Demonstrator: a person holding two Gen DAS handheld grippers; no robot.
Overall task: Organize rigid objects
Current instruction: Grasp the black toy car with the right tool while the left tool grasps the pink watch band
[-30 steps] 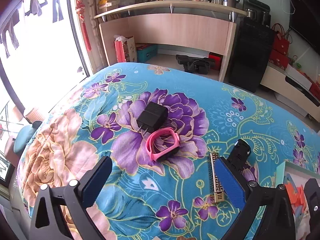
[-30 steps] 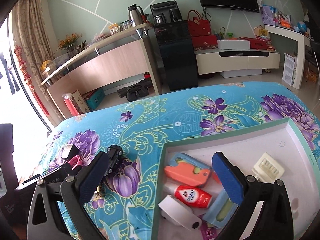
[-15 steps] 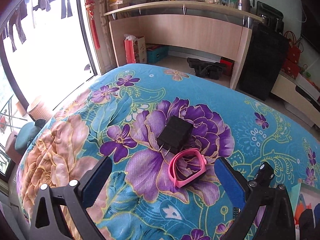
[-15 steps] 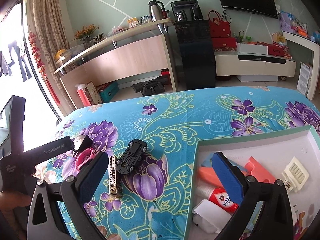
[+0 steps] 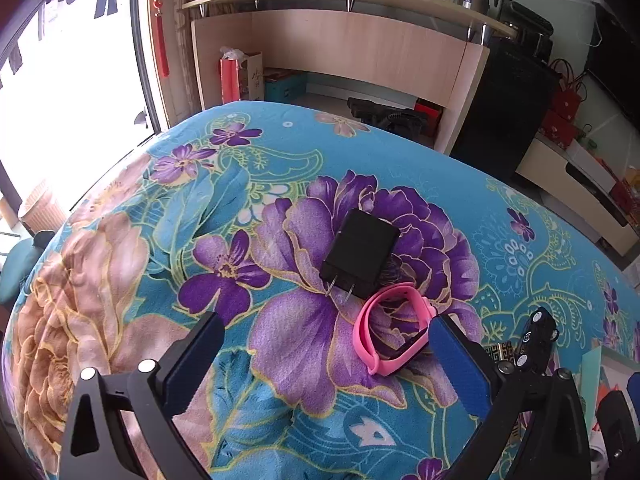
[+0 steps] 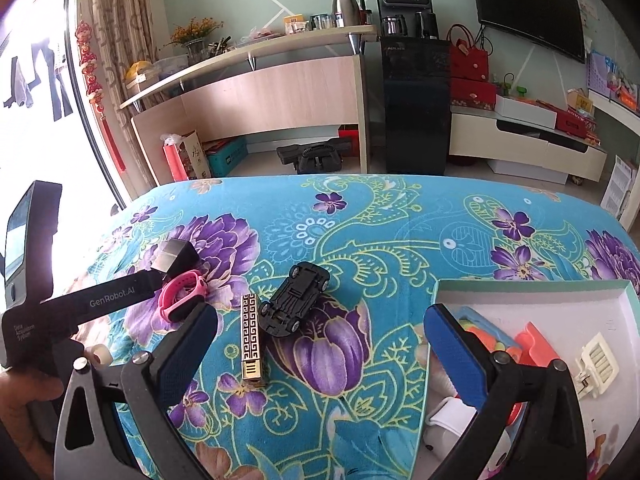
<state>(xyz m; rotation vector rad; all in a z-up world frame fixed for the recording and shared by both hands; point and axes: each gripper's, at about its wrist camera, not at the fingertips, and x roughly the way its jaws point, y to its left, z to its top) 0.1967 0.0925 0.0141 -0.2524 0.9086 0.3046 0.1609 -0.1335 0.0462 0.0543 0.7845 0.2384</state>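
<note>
- Surface (image 6: 400, 216): covered by a turquoise floral cloth. It carries all the loose items and, at its right end, the box (image 6: 532, 286). The cloth is soft, so an item nudged sideways would likely drag or tip rather than slide cleanly.
- Box: white inside with a green rim, already holding several sorted pieces in orange, red and cream. Against the frame half a second ago, it sits further to the right in the right wrist view.
- Left gripper (image 5: 324, 364): fingers spread wide and empty, hovering low over the cloth. The pink band (image 5: 394, 330) lies just inside the right-hand finger, so closing now would probably catch only its edge and flick it away. It is nearer the band than in the earlier frame.
- Right gripper (image 6: 320, 356): fingers wide and empty, framing the gold lighter (image 6: 252, 340) and the toy car (image 6: 294, 300). These two touch or nearly touch, so a grab at one risks knocking the other.
- Black charger (image 5: 360, 258): rests prongs toward the camera, just beyond the pink band; the metal prongs could snag the band if either is dragged.
- Toy car: upside down, wheels up, and newly visible at the right edge of the left wrist view.
</note>
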